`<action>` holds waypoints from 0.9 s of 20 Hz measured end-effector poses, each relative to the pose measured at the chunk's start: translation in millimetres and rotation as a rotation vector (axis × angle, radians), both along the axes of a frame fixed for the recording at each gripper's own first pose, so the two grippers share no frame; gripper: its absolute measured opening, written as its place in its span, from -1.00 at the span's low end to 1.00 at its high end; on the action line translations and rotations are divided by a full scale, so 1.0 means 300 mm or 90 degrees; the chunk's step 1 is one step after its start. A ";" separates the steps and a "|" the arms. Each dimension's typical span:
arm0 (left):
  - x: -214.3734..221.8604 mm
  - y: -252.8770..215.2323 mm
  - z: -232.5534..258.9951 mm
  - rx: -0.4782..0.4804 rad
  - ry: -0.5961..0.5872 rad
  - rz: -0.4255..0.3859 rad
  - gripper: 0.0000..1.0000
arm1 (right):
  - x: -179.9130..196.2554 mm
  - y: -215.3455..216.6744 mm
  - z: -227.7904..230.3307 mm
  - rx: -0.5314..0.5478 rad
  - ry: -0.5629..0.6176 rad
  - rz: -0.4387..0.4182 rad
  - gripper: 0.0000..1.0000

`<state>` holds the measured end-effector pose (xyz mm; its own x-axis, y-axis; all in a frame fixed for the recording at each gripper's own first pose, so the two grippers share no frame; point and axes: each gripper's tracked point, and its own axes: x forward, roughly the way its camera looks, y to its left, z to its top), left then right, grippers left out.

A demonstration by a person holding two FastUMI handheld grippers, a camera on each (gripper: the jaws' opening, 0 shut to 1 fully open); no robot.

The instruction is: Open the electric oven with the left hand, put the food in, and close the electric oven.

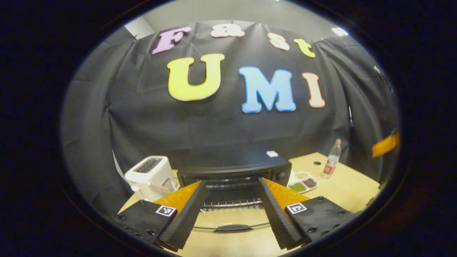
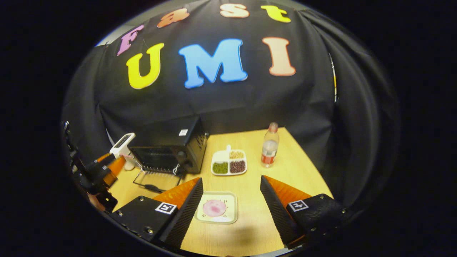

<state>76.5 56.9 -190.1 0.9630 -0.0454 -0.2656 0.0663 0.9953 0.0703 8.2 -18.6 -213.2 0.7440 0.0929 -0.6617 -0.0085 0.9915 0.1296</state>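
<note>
oven [image 2: 171,148] 1 | toaster [image 1: 151,175] 1 | bottle [image 2: 269,150] 1 | trays [image 2: 229,163] 2 | claws [image 2: 230,194] 2

The table [image 2: 296,167] is showing pale, smooth wood grain; the oven [image 2: 185,141] is looking matt black, its wire rack [image 1: 232,204] glinting metal; the toaster [image 1: 151,173] is gleaming glossy white plastic.

No legible text: bottle [image 2: 269,150] label too small, oven [image 1: 234,171] sticker blurred, tongs' [image 1: 232,214] square markers bore no words.

Left gripper [image 1: 232,210], right gripper [image 2: 230,207]: black ribbed fingers [image 1: 185,217] showing orange backing; black screw-fastened bodies bearing square white fiducial markers [image 1: 166,210].
</note>
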 end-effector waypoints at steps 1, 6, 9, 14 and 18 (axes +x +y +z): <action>-0.007 -0.013 0.081 -0.005 -0.027 -0.002 1.00 | 0.000 0.016 -0.054 0.038 0.042 0.007 0.96; -0.074 -0.025 0.357 -0.026 -0.111 0.004 0.92 | 0.003 0.006 -0.356 0.115 0.242 -0.003 0.96; -0.125 0.016 0.403 -0.025 -0.130 0.020 1.00 | 0.003 -0.029 -0.511 0.091 0.335 -0.005 0.96; -0.194 0.098 0.335 -0.007 -0.095 0.062 0.95 | 0.038 -0.082 -0.658 0.018 0.397 0.002 0.97; -0.230 0.132 0.310 -0.001 -0.076 0.084 1.00 | 0.026 -0.099 -0.751 -0.051 0.427 0.023 0.97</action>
